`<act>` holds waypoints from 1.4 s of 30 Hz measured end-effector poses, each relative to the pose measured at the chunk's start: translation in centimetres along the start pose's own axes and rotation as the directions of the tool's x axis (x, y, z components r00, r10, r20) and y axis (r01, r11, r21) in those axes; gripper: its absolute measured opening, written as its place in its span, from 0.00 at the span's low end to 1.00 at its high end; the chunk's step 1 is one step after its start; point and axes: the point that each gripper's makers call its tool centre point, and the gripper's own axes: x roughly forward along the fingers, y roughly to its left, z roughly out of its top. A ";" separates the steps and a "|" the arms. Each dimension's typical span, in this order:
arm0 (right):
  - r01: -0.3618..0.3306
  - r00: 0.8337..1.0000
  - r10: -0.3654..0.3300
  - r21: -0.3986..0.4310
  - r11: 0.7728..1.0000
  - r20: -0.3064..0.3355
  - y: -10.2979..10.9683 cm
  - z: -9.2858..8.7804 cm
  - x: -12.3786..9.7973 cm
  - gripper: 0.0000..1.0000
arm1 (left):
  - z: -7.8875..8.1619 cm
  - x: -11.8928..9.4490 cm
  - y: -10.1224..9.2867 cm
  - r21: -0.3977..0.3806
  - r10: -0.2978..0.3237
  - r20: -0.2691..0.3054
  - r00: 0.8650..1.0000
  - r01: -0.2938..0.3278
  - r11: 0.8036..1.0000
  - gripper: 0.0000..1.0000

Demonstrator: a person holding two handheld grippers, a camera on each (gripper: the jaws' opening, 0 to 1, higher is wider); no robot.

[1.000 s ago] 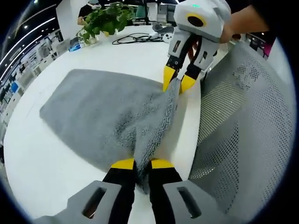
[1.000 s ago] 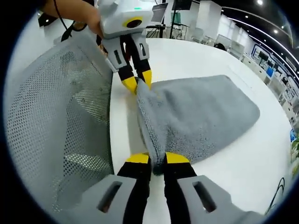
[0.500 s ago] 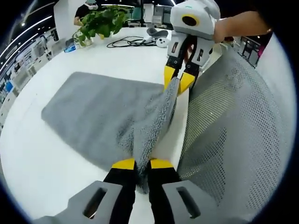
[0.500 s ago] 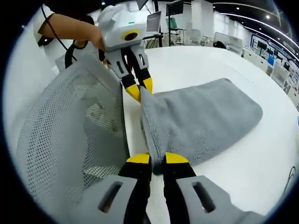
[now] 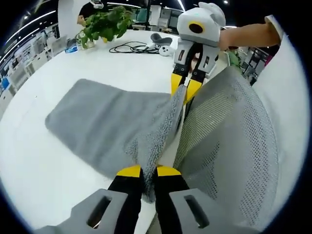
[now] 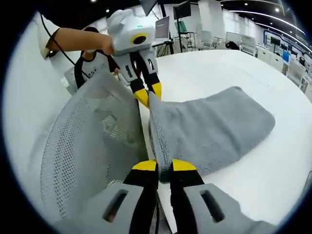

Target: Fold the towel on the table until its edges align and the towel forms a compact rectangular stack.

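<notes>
Left claw (image 5: 148,171) is pinching one near corner of the grey towel (image 5: 112,122), and the right claw (image 6: 164,165) is clamping the other, lifting that edge while the far half is lying on the white tabletop (image 5: 44,165) beside a mesh chair back (image 5: 229,146).

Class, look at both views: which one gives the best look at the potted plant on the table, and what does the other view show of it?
The left gripper view shows it best: the potted plant stands at the table's far edge, its green leaves plain beyond the grey towel. In the right gripper view I cannot make the plant out.
</notes>
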 end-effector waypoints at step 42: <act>0.004 0.995 -0.014 0.095 0.995 0.102 -0.8 6.1 -4.3 0.06 | 5.0 -3.9 3.2 -0.199 0.041 0.230 0.972 0.006 0.980 0.08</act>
